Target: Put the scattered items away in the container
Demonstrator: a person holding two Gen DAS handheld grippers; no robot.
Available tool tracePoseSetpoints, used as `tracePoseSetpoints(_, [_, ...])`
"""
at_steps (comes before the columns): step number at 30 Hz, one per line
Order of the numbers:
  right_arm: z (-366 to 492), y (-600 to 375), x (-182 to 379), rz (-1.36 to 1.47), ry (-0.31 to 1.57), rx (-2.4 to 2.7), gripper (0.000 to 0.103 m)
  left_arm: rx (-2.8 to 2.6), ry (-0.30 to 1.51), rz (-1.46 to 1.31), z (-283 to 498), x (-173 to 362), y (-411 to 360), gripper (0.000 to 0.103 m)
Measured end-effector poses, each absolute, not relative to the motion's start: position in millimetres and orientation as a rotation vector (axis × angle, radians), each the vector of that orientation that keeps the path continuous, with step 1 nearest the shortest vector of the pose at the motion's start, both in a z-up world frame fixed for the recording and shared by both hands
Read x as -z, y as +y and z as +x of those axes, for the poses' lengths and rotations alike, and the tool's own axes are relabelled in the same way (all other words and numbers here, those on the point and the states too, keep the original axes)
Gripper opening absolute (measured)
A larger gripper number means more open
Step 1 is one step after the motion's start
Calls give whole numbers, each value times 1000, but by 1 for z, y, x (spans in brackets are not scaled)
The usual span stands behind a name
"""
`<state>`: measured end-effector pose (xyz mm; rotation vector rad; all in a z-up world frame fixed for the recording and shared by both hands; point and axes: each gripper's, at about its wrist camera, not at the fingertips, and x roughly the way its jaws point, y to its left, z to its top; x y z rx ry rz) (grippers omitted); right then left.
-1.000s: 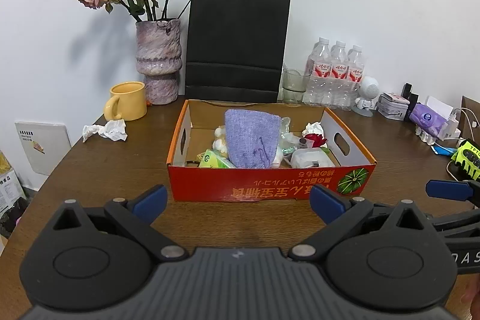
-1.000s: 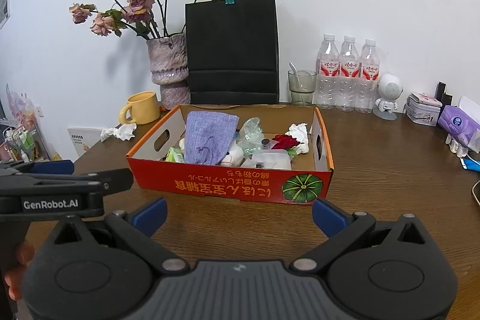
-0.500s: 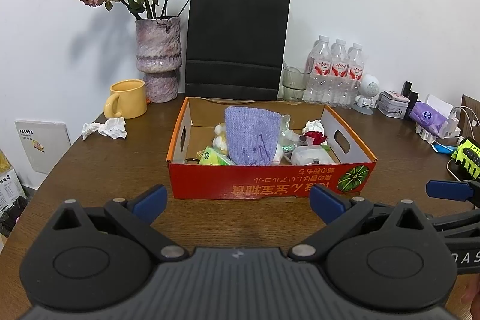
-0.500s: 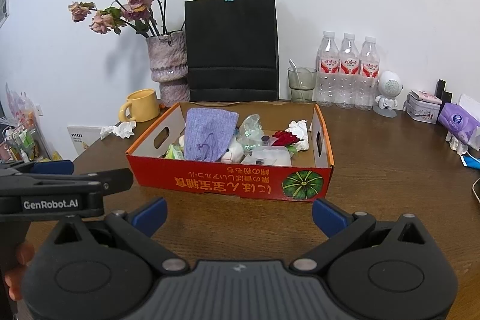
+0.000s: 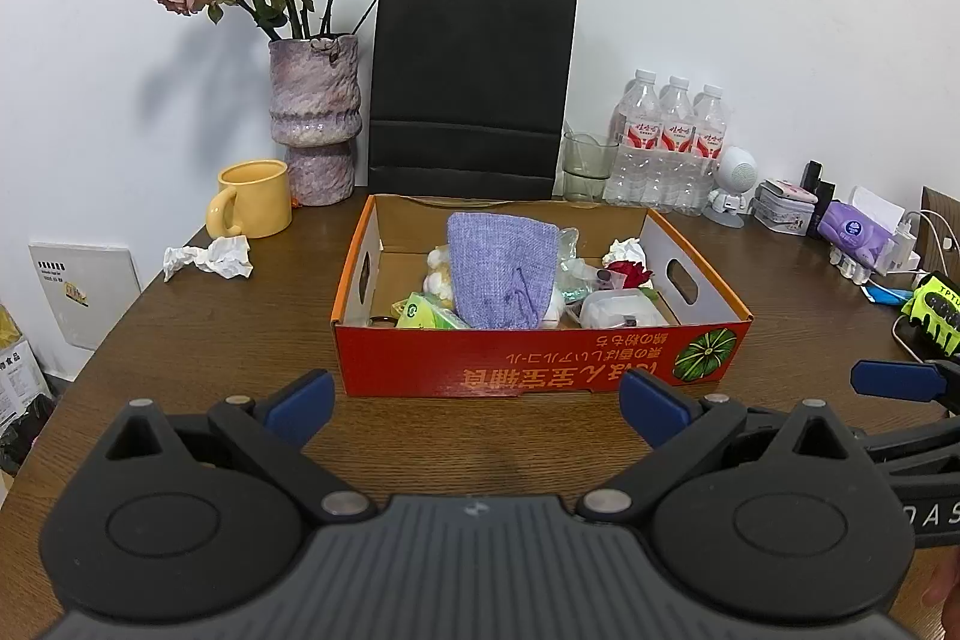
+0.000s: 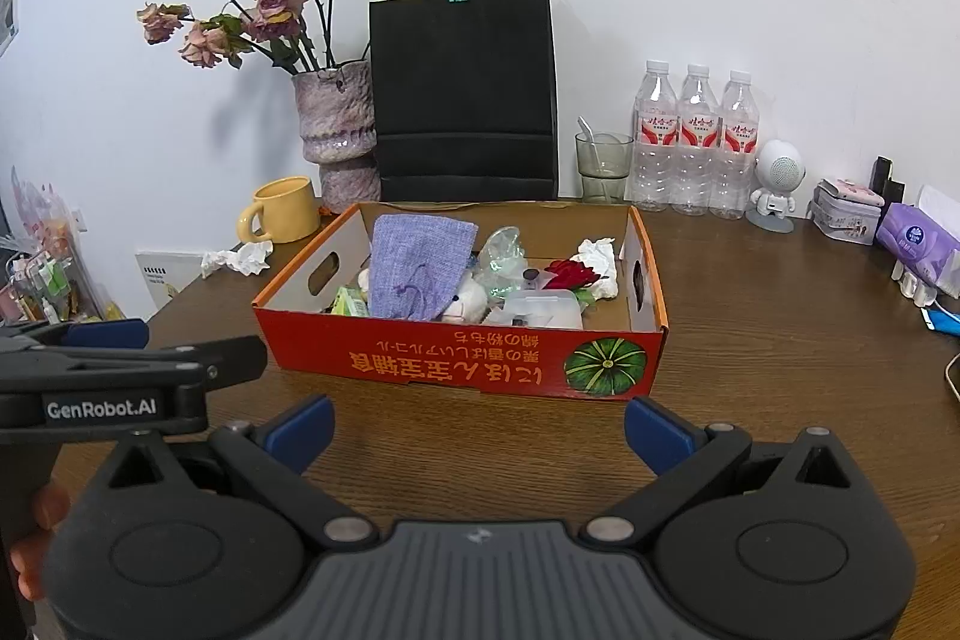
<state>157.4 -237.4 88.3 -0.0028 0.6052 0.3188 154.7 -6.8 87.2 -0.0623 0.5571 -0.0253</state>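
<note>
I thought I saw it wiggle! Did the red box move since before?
No. The red box sits in the same spot, just in front of the black bag and equally far from the yellow mug.

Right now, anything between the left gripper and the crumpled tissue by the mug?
Nothing. In the left wrist view only bare wooden table lies between the open left gripper and the crumpled tissue beside the yellow mug.

Pouch (image 5: 501,268) in box (image 5: 540,364), apparently atop clutter; mug (image 5: 252,199) behind-left.
</note>
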Motion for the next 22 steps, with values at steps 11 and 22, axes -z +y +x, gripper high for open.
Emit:
tracePoseSetpoints(11, [157,-237,-89,1,609,-317,103,27,553,-56,155,-87,-7,103])
tracePoseSetpoints(22, [158,-239,-88,5,613,-312,103,22,545,-45,155,-85,-9,103])
